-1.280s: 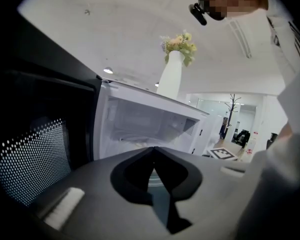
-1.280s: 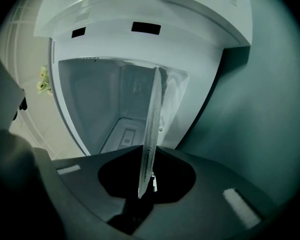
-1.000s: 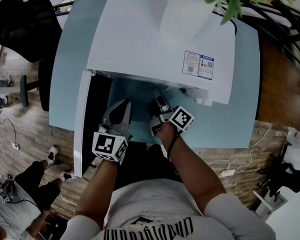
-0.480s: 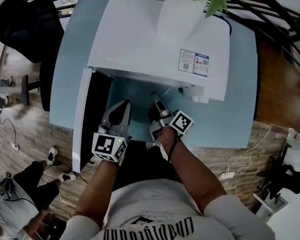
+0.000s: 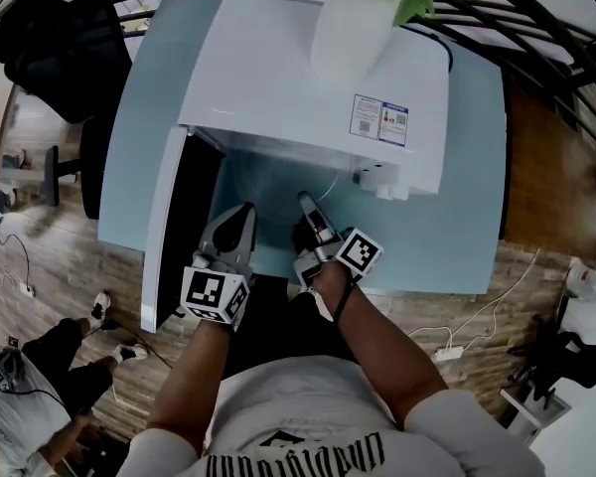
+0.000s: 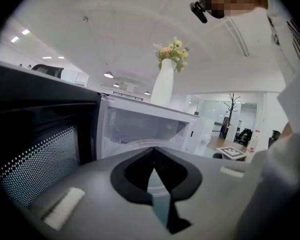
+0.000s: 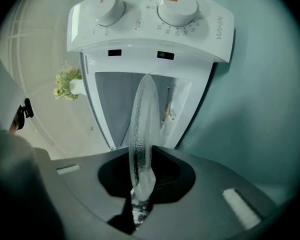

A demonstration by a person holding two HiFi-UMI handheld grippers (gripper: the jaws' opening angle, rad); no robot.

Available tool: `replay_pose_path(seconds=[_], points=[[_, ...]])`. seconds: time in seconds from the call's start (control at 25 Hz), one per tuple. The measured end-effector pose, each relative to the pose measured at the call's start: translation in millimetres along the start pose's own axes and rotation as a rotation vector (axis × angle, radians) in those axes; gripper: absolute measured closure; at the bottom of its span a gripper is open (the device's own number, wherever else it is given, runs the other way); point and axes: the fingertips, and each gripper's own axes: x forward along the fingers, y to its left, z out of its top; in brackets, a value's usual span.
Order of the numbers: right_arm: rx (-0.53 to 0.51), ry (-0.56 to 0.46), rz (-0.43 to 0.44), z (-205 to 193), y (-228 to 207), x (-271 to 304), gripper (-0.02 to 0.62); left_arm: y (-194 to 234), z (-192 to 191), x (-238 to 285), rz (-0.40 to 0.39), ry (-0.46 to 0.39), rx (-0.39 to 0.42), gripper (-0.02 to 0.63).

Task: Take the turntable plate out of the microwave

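Note:
The clear glass turntable plate (image 5: 268,189) hangs level in front of the open cavity of the white microwave (image 5: 308,78), part of it over the blue table. My right gripper (image 5: 306,203) is shut on its near rim. In the right gripper view the plate (image 7: 142,129) runs edge-on between the jaws of this gripper (image 7: 142,156). My left gripper (image 5: 240,213) is at the plate's left side, near the open door (image 5: 164,227). In the left gripper view its jaws (image 6: 152,151) meet at the tips with nothing clamped, and the plate's rim (image 6: 132,145) arcs just beyond.
The microwave stands on a light blue table (image 5: 457,207), its door swung out to the left. A white vase with flowers (image 5: 363,28) stands on the microwave's top. A black chair (image 5: 55,48) is at the far left, and cables and a socket strip (image 5: 452,344) lie on the wooden floor.
Both grippers have drawn back toward me and lifted a little. The plate has come further out of the cavity with the right gripper.

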Motion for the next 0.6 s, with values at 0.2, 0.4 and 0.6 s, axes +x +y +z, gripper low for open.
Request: replay_pose_path(seconds=[0.2,0.4,0.6], points=[[0.007,0.007,0.005,-4.7,4.9,-7.6,0.560,-2.2,0.1,-6.6,0.004,-0.005,0.007,0.557],[0.000,0.017,0.014,-9.0,12.3,-16.5,0.560,-5.7,2.4,-16.7,0.010,-0.013,0.009,0.557],[0.002,0.021,0.025,-12.6,19.8,-26.1,0.560,-10.8,4.4,-25.5,0.015,-0.023,0.017,0.557]])
